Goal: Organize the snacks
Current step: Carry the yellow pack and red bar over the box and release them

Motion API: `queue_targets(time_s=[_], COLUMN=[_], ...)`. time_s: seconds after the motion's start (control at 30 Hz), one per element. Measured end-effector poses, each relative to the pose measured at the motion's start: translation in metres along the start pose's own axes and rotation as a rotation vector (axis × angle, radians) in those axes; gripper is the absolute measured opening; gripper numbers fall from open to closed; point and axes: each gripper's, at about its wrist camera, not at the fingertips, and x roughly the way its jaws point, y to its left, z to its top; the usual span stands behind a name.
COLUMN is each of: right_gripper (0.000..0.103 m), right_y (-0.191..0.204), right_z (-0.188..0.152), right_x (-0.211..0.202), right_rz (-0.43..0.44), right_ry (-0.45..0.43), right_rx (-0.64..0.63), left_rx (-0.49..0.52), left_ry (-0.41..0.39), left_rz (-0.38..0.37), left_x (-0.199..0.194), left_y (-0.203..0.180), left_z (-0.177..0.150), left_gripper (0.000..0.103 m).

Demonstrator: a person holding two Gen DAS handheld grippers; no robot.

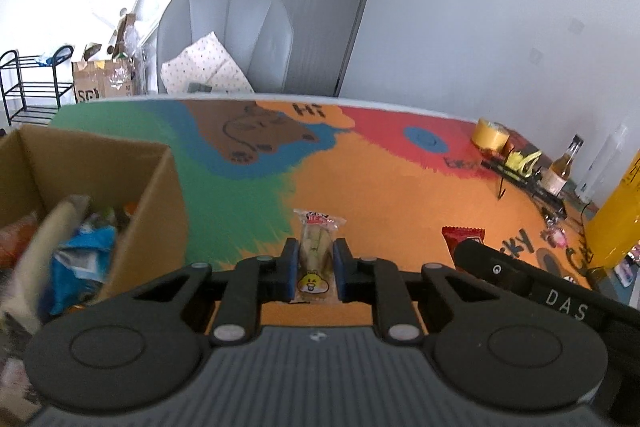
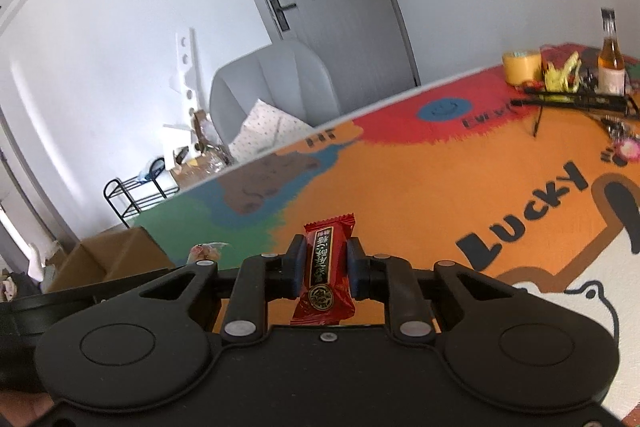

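The left gripper [image 1: 316, 259] holds a clear snack pack [image 1: 317, 253] between its blue pads [image 1: 291, 269], above the painted table [image 1: 380, 187]. The landmark is the cardboard box [image 1: 156, 195]: it stands left of the gripper, with blurred wrappers [image 1: 80, 255] inside. Right of the box, past the gripper, a red packet [image 1: 463, 239] shows by the right gripper [image 1: 520, 279]. Far right stand a tape roll [image 1: 490, 135] and a bottle [image 1: 562, 167].

Glossy red foil wrapper [image 2: 326, 275] lower centre; clear shiny plastic snack packet [image 1: 317, 253] — matt brown cardboard box [image 1: 132, 179] at left.
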Motion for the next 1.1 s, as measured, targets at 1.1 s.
queue_targets(time_s=[1.1], right_gripper=[0.020], right_y=[0.097], right_z=[0.007], right_x=[-0.049], right_rz=[0.125], right_ry=[-0.085], right_rx=[-0.087], left_rx=[0.006], left_ry=[-0.107], left_rz=[-0.026], left_x=[-0.107], left_y=[0.085], left_z=[0.022], left_gripper=[0.017])
